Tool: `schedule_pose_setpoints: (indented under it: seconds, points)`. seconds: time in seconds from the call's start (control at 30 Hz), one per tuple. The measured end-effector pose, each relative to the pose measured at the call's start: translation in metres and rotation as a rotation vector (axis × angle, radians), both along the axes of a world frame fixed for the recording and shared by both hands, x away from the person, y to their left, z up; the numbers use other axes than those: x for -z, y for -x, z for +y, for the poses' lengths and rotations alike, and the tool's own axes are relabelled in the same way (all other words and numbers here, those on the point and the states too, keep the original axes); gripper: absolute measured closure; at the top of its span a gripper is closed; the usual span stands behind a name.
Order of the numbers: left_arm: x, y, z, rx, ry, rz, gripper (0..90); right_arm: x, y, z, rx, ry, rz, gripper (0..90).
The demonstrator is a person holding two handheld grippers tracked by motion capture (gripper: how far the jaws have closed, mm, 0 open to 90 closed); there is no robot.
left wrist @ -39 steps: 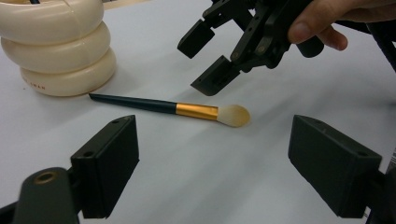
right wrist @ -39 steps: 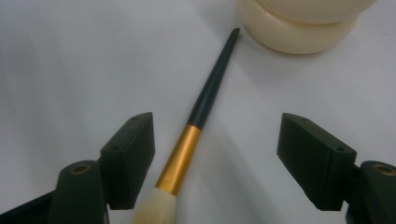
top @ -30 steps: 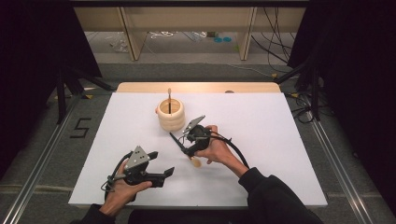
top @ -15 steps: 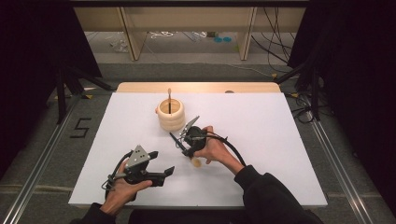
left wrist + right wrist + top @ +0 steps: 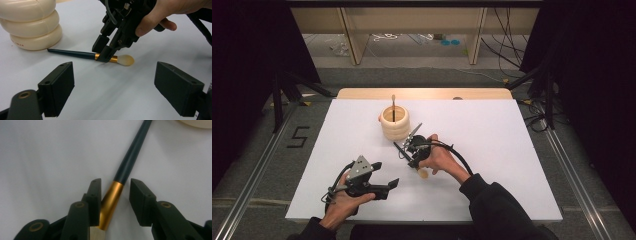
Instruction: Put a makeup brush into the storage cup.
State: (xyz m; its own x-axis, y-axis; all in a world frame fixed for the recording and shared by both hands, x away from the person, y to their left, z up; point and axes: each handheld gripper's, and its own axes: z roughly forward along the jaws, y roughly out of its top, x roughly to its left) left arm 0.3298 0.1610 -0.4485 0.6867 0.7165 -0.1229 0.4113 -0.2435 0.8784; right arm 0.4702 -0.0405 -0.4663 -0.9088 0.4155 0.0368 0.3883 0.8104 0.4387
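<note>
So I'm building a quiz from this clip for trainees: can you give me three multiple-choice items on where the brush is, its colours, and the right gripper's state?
1. Where does the brush lie?
A. on the white table, beside the cream ring holder
B. inside the holder
C. on the floor

2. What colour is the band between handle and bristles?
A. red
B. gold
C. silver

3. How do the right gripper's jaws stand?
A. clamped tight
B. astride the band, one side with a gap
C. far from the brush

Answers: 1 A, it lies flat near the ring holder. 2 B, the band shines gold. 3 B, a gap shows on one side.
</note>
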Motion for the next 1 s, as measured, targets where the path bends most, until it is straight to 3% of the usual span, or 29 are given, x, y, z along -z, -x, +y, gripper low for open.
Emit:
schedule_pose_setpoints:
  seconds: [0.2,0.4,0.43,0.47,0.5,0.53,0.87,1.0]
  points:
    - [0.000,0.001,0.000,-0.005,-0.003,-0.003,16.2,-0.001,-0.007,-0.001,-0.018,0.027,0.018,76.2]
    - [0.000,0.000,0.000,0.009,-0.012,-0.011,16.4,-0.003,-0.012,-0.001,-0.035,0.084,0.018,76.6]
    - [0.000,0.001,0.000,-0.010,-0.007,0.000,16.5,-0.003,-0.014,-0.001,-0.053,0.106,0.003,76.5]
    - [0.000,0.001,-0.001,-0.008,-0.006,-0.001,16.6,-0.004,-0.014,0.000,-0.038,0.093,0.029,76.5]
    - [0.000,0.001,-0.001,-0.002,0.000,0.000,16.6,-0.003,-0.014,0.001,-0.028,0.099,0.021,76.4]
    - [0.000,0.001,-0.001,0.000,0.002,-0.002,16.6,-0.004,-0.015,0.001,-0.055,0.119,0.009,76.5]
    - [-0.001,0.000,0.000,-0.005,-0.010,-0.006,17.5,-0.006,-0.012,0.001,-0.093,0.150,-0.016,77.4]
    - [0.000,0.000,0.001,-0.006,-0.008,-0.004,17.7,-0.010,-0.008,-0.001,-0.089,0.129,-0.026,77.5]
